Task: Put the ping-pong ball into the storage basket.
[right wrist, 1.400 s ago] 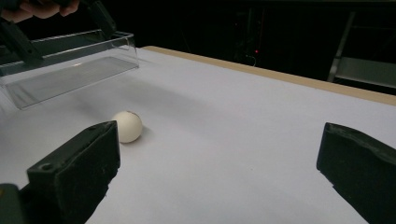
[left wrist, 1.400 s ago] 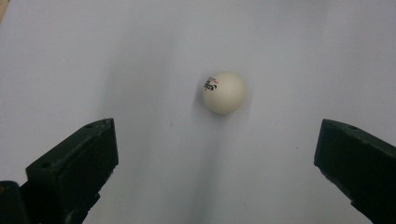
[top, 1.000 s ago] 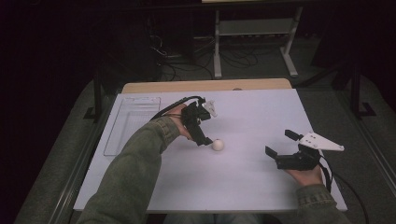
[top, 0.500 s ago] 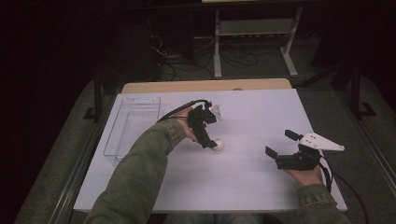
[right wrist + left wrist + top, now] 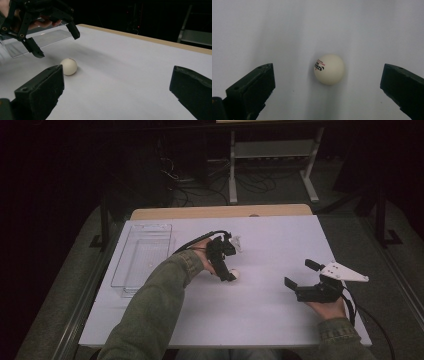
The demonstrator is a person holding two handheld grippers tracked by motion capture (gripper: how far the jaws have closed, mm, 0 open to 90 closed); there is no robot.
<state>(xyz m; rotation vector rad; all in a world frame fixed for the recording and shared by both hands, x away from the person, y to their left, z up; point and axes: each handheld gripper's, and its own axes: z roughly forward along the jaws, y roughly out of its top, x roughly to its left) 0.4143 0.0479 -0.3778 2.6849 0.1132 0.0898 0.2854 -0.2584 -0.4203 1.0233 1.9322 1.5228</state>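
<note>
On a white desk in a dark room, the left claw — jaws spread — hovers over a ping-pong ball, right claw at three o'clock, also spread — a glancing jaw could send it rolling.

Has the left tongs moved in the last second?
Yes. The left tongs shifted slightly right, away from the tray, to just above the ball.

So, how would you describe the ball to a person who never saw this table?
On the white table, look near the middle, right of the clear tray. The ball lies there under the open left gripper, touching neither jaw. It is the one small round cream thing, with dark and red print on its side.
</note>
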